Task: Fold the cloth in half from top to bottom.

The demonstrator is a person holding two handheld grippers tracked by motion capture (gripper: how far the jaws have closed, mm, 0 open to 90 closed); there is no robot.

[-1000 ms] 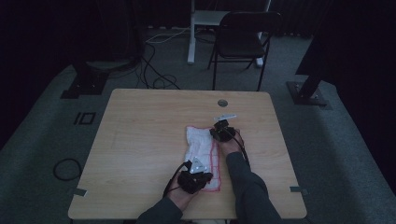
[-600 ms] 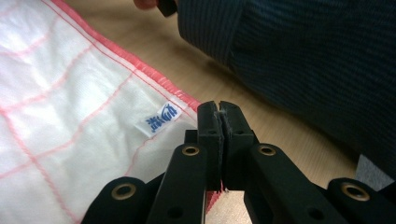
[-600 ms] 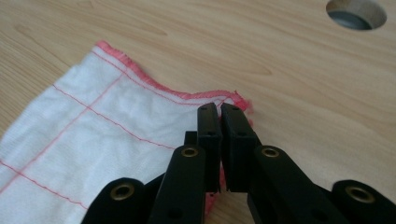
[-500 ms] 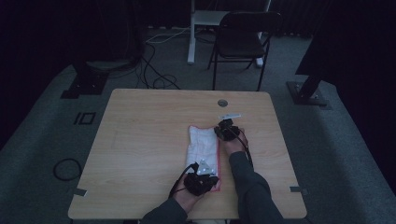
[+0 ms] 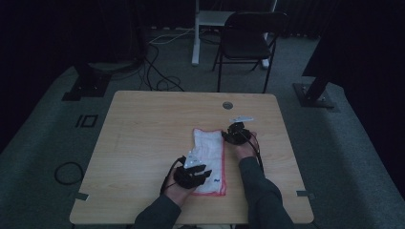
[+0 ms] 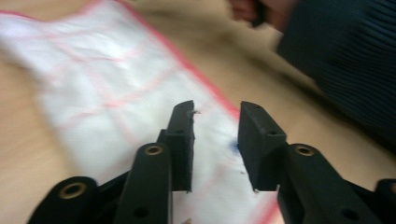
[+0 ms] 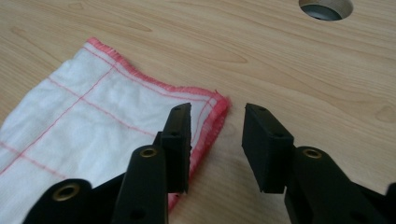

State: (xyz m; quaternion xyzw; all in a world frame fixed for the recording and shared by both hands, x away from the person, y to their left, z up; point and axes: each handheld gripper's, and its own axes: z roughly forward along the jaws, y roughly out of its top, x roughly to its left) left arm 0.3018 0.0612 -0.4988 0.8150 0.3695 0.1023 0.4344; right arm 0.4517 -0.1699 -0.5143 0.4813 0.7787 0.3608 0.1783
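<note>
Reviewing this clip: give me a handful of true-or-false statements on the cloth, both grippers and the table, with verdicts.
1. The white cloth with red edging lies flat on the light wooden table. True.
2. The right gripper clamps the cloth's corner. False: its jaws stand apart, having just opened, with the corner beside the left-hand one, unpinched.
3. The left gripper is open above the cloth. True: its jaws have just opened too, nothing pressed between them.
4. The cloth is crumpled into a ball. False: it is folded into a long strip.
5. A round hole sits in the tabletop near the far edge. True.
</note>
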